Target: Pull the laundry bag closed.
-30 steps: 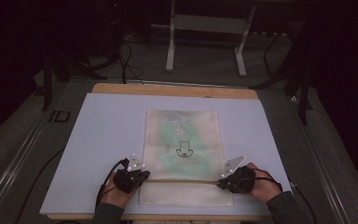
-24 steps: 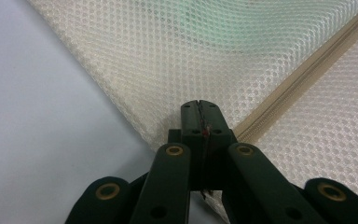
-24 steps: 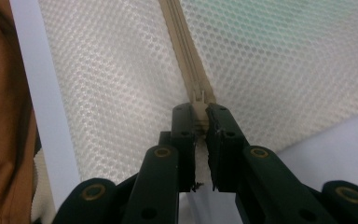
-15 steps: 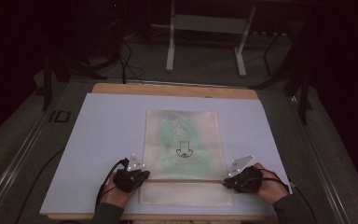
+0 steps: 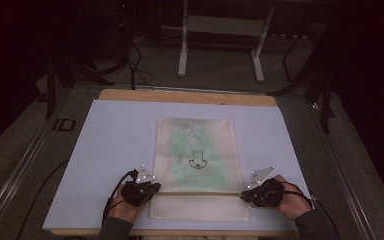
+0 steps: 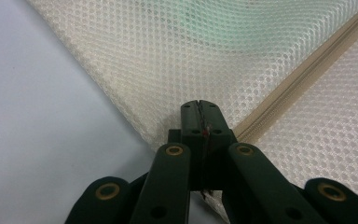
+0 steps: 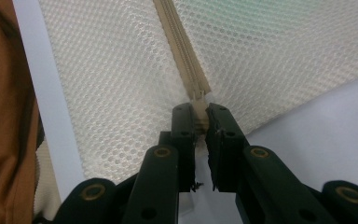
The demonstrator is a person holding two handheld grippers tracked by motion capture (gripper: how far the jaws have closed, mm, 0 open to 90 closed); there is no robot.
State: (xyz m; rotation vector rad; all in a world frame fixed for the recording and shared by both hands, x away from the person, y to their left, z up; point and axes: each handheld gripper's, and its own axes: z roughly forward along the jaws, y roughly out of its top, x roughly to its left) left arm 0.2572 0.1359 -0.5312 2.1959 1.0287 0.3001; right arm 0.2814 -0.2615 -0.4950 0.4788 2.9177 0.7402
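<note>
A: What is the left hand-held gripper (image 5: 151, 188) doing?

B: Its jaws are pressed together on the left edge of the mesh zipper bag (image 5: 196, 155). In the left gripper view the left hand-held gripper (image 6: 199, 106) pinches the cream netting right beside the end of the zipper (image 6: 303, 74), which runs off toward the upper right.

A: And the right hand-held gripper (image 5: 244, 195)?

B: It is clamped at the opposite end of the same zipper line. In the right gripper view the right hand-held gripper (image 7: 199, 114) has its jaws nearly together, nipping the end of the zipper (image 7: 182, 46) where the tape meets the bag's edge.

A: Where does the bag lie?

B: It lies flat on the pale sheet (image 5: 110, 145) that covers the table (image 5: 130, 95), at about the middle and toward the person's side. The zipper (image 5: 200, 192) crosses it near the near edge, between the two grippers. Something green shows through the mesh above that line, along with a small dark printed mark (image 5: 197, 161).

A: And the hands?

B: The left hand (image 5: 125, 202) and the right hand (image 5: 285, 197) come in from the bottom edge, one at each side of the bag.
</note>
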